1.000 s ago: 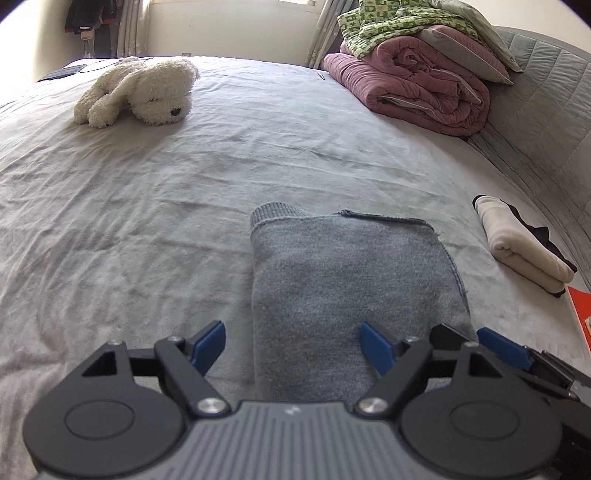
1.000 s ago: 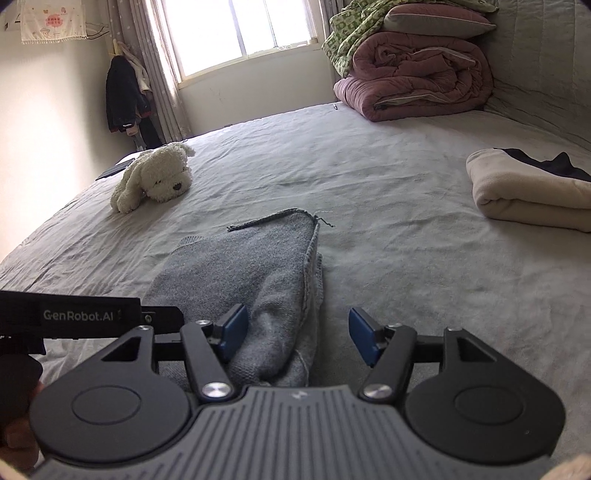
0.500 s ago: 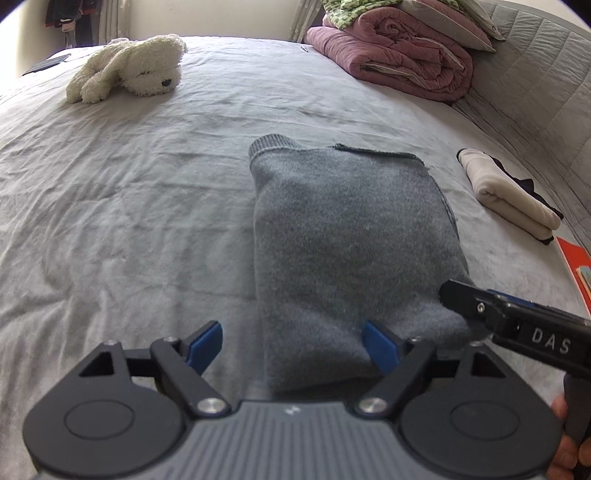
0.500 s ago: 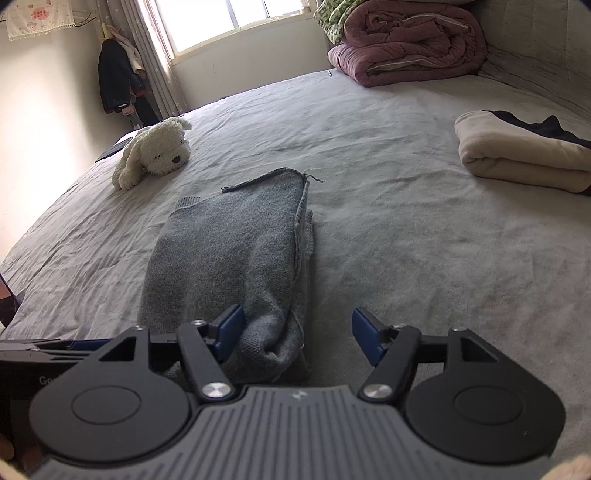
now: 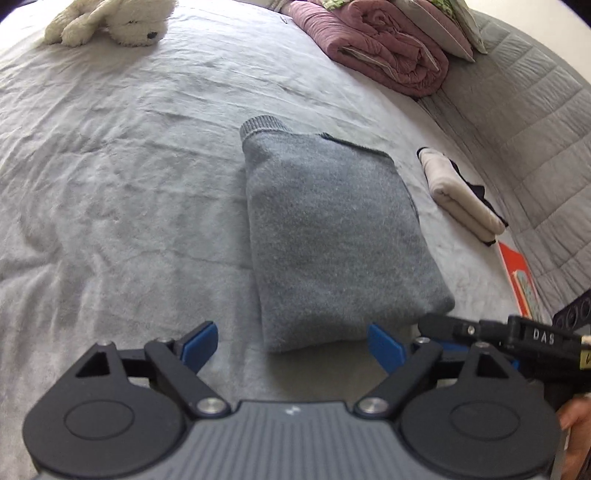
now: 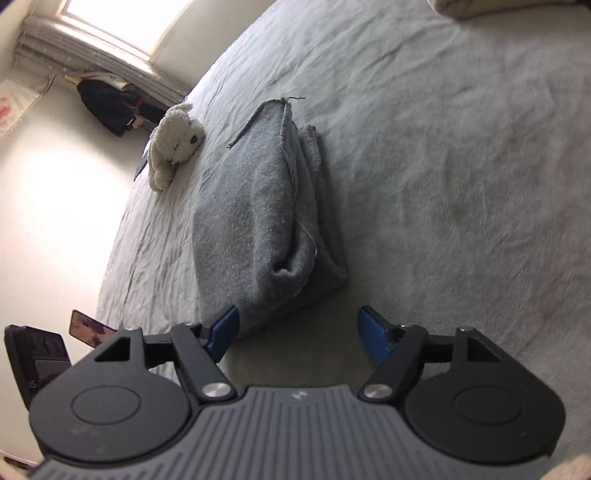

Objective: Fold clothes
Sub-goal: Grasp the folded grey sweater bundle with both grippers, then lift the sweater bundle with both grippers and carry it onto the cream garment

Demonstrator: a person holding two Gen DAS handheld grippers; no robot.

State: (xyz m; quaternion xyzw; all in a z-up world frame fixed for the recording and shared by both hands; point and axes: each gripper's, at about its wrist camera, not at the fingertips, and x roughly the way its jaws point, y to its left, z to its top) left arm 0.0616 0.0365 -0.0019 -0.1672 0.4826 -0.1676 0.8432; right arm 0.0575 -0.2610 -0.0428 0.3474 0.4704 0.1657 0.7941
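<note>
A grey sweater (image 5: 332, 236) lies folded into a thick rectangle on the grey bed sheet (image 5: 110, 184). A ribbed cuff pokes out at its far left corner. My left gripper (image 5: 291, 349) is open and empty, just short of the sweater's near edge. My right gripper (image 6: 297, 332) is open and empty, tilted, near the sweater's (image 6: 258, 206) near right corner. The right gripper's body shows at the right edge of the left wrist view (image 5: 517, 339).
A white plush dog (image 5: 110, 22) lies at the far left. Folded maroon bedding (image 5: 388, 48) and pillows are stacked at the far right by the quilted headboard (image 5: 535, 129). A folded cream and dark garment (image 5: 461, 195) and an orange card (image 5: 517, 280) lie to the right.
Both grippers have drawn back from the sweater's near edge, open throughout. The right gripper has rolled, so its view is tilted.
</note>
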